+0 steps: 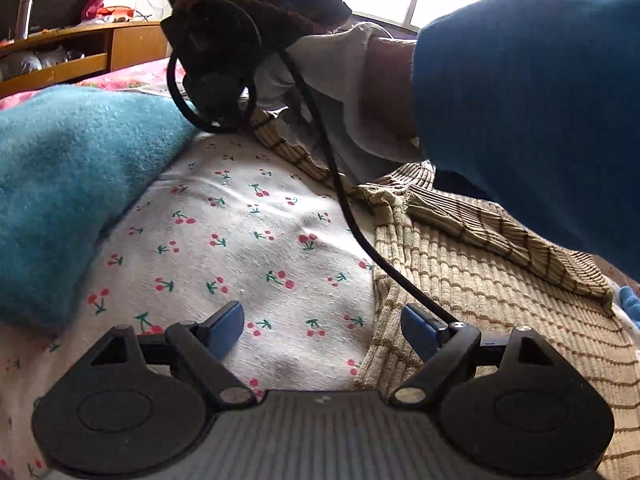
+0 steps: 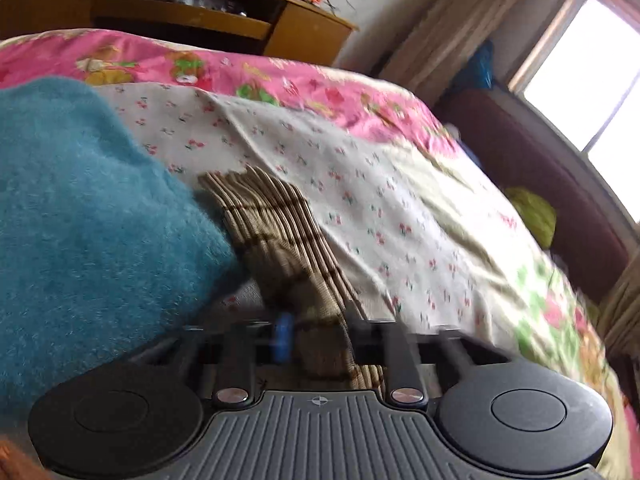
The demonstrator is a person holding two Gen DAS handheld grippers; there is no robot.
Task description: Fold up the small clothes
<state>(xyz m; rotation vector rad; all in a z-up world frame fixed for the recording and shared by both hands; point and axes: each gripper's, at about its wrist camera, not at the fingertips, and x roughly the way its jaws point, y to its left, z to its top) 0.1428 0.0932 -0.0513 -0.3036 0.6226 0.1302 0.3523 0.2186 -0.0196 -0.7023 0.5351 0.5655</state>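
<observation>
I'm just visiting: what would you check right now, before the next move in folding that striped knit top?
1. right gripper clamped on the striped knit top: ok, fabric sits between its shut jaws.
2. left gripper free to pinch: ok, jaws open, nothing between them.
3. Top's edge within the left gripper's reach: ok, it lies by the right-hand finger.
4. black cable clear of the top: not ok, it trails across the knit.
5. teal blanket clear of the fold: cannot tell.
6. Fold lined up: cannot tell, the right wrist view is blurred.
</observation>
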